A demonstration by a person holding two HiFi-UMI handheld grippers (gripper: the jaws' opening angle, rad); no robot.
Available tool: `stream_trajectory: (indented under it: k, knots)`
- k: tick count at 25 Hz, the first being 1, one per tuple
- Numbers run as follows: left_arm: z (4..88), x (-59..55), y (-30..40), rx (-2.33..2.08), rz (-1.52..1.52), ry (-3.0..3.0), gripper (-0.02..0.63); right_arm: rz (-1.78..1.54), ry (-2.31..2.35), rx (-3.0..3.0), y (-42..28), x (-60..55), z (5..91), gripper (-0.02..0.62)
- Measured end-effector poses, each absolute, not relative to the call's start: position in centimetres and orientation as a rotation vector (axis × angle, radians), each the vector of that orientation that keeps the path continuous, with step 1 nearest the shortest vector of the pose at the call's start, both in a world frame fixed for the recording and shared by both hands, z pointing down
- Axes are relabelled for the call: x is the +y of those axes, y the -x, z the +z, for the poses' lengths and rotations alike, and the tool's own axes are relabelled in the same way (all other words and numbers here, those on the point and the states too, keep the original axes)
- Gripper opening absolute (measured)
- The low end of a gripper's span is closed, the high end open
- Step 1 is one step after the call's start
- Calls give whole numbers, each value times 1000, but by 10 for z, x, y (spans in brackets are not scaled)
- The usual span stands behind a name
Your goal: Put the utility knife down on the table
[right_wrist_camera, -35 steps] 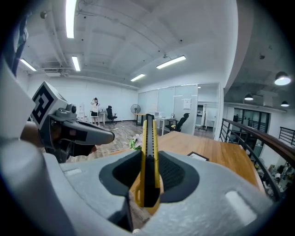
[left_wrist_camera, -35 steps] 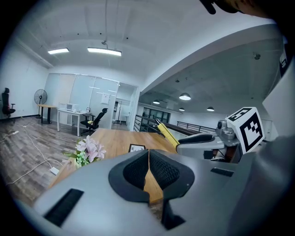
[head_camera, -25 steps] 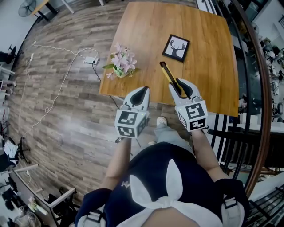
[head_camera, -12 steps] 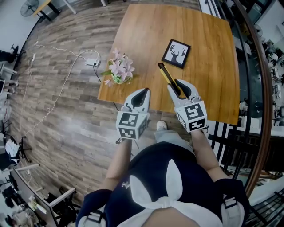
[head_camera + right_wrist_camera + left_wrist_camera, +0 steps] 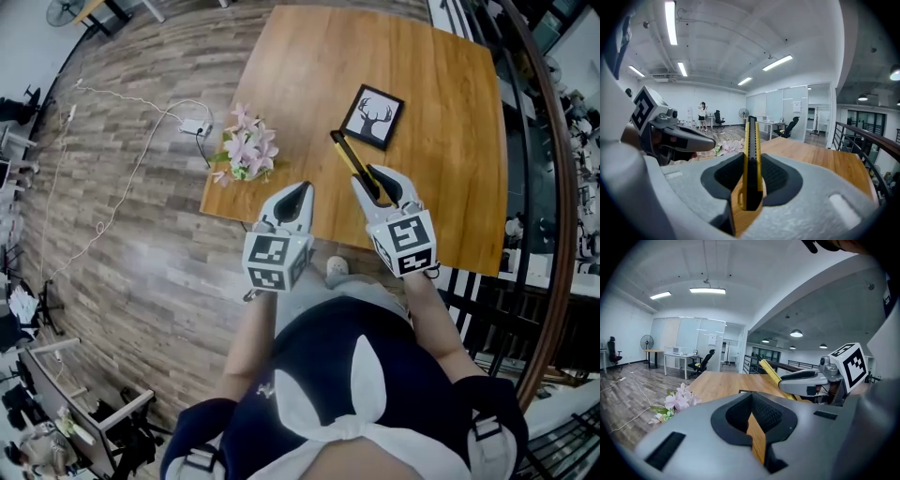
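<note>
The utility knife [image 5: 354, 164] is long, yellow and black. My right gripper [image 5: 379, 185] is shut on its rear end, and the blade end points away toward the framed picture. In the right gripper view the knife [image 5: 751, 154] stands on edge between the pads of the right gripper [image 5: 751, 176]. It is held in the air above the near part of the wooden table [image 5: 309, 84]. My left gripper [image 5: 298, 194] hovers beside it over the table's near edge, shut with nothing in it. The left gripper view shows the left gripper [image 5: 751, 401] and the knife [image 5: 771, 373] off to its right.
A small pot of pink flowers [image 5: 242, 150] stands at the table's near left corner. A black-framed deer picture [image 5: 371, 117] lies past the knife's tip. A dark railing [image 5: 548, 206] runs along the right. A white cable and power strip [image 5: 194, 127] lie on the wood floor at left.
Both grippers have moved a little farther out over the table's near edge, the knife still in the right one. The knife tip now sits closer to the framed picture.
</note>
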State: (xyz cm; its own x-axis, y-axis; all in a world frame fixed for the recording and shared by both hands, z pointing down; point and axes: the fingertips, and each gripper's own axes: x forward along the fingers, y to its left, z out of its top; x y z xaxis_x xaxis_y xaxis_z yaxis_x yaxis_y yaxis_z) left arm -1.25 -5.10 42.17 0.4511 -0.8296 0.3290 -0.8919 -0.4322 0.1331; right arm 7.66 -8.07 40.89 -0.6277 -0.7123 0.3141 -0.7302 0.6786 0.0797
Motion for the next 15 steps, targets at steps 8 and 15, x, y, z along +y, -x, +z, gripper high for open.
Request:
stream_trajectory:
  k: [8,15]
  knots:
    - [421,-71,27,-1478,325,-2419,17,105,-1154,-2561,-68,-98,412,115]
    - [417,-91,37,-1419,338,-2439,17,123,-1160,-2540,-55,-111,411,115]
